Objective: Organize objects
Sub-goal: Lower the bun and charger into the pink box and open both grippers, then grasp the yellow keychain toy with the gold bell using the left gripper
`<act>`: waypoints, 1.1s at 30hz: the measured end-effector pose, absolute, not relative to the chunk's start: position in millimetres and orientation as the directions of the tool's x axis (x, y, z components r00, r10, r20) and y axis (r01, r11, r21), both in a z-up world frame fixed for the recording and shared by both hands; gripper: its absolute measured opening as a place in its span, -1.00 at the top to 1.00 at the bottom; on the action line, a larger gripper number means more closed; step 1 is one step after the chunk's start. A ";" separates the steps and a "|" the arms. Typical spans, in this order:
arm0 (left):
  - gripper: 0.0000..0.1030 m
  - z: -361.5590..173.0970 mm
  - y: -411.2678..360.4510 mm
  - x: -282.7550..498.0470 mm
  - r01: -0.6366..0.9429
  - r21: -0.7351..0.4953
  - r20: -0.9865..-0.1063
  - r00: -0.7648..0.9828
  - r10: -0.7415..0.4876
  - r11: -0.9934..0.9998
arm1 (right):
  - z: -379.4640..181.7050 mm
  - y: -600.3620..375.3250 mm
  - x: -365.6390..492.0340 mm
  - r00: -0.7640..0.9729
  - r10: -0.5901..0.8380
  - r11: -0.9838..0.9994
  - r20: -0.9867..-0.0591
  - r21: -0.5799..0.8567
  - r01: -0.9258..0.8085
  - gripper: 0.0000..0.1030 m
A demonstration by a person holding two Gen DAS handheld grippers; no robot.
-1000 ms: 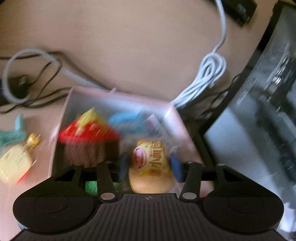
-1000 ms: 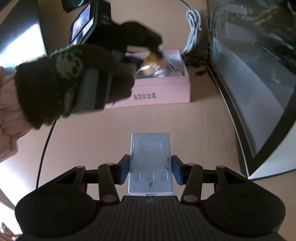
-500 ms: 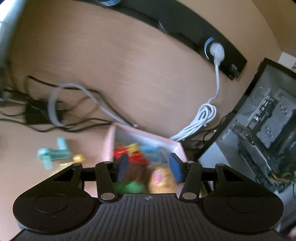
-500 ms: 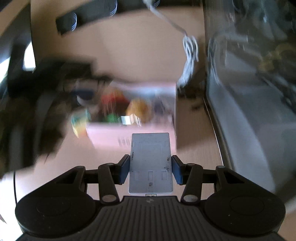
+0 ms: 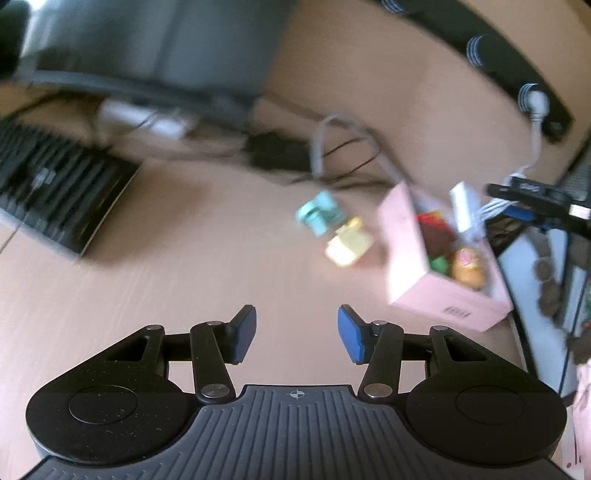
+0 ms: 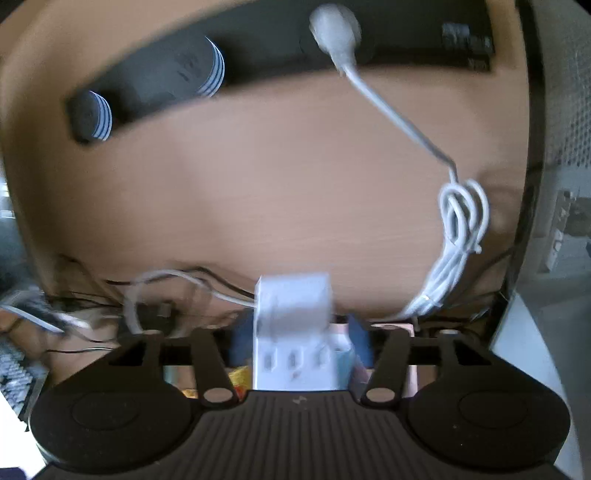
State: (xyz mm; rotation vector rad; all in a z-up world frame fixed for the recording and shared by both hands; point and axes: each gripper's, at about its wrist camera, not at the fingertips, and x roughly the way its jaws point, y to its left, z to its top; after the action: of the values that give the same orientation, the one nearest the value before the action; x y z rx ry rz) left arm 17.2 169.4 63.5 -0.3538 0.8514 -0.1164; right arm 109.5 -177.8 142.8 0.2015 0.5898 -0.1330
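**One claw empty, one claw holding a white block over the pink box**

The left claw is close to us. Its two blue pads are spread apart and nothing is between them. Under it is the bare wooden desk.

A bit farther, to the right, sits the pink box. It is open on top. Inside are a red and brown toy, something green and a round yellow-orange thing. The picture is blurry, so the small things are hard to make out. Just left of the box, on the desk, lie a yellow toy and a light blue-green toy. They are outside the box.

The right claw is clenched on a white block with little slots on its face. In the left view the same white block is seen above the far side of the pink box. A little of the pink box shows right below the right claw.

Farther back lie tangled wires and a black keyboard on the left. A bundled white cord lies to the right. At the very back is a long black power strip with a white plug in it.
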 end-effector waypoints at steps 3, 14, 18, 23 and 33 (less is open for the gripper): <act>-0.03 45.1 178.9 19.8 -0.050 -0.343 -0.745 0.622 -0.239 0.938 | 144.0 -180.2 80.1 0.827 -0.041 0.953 -0.561 0.227 0.201 -0.37; -0.03 40.0 126.6 73.5 0.181 -0.355 -0.711 0.585 -0.390 0.917 | 120.2 -135.6 -1.2 0.752 -0.076 0.970 -0.655 0.125 0.208 -0.53; -0.03 51.5 88.6 118.6 0.316 -0.212 -0.691 0.620 -0.370 0.925 | 111.1 -110.9 -23.3 0.721 -0.054 0.980 -0.691 0.102 0.172 -0.53; -0.03 37.4 59.8 168.2 0.380 -0.095 -0.745 0.586 -0.319 0.920 | 104.7 -83.7 -45.3 0.712 -0.086 0.992 -0.697 0.007 0.126 -0.59; 0.03 4.5 45.1 194.0 0.376 -0.060 -0.810 0.523 -0.266 0.924 | 88.6 -78.8 -58.1 0.669 -0.108 0.988 -0.736 -0.003 0.156 -0.66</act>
State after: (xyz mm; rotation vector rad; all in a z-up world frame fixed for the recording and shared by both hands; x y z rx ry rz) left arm 194.0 45.1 4.5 0.1277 0.9451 -0.3857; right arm -58.1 -78.8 88.6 0.0613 0.8250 -0.1486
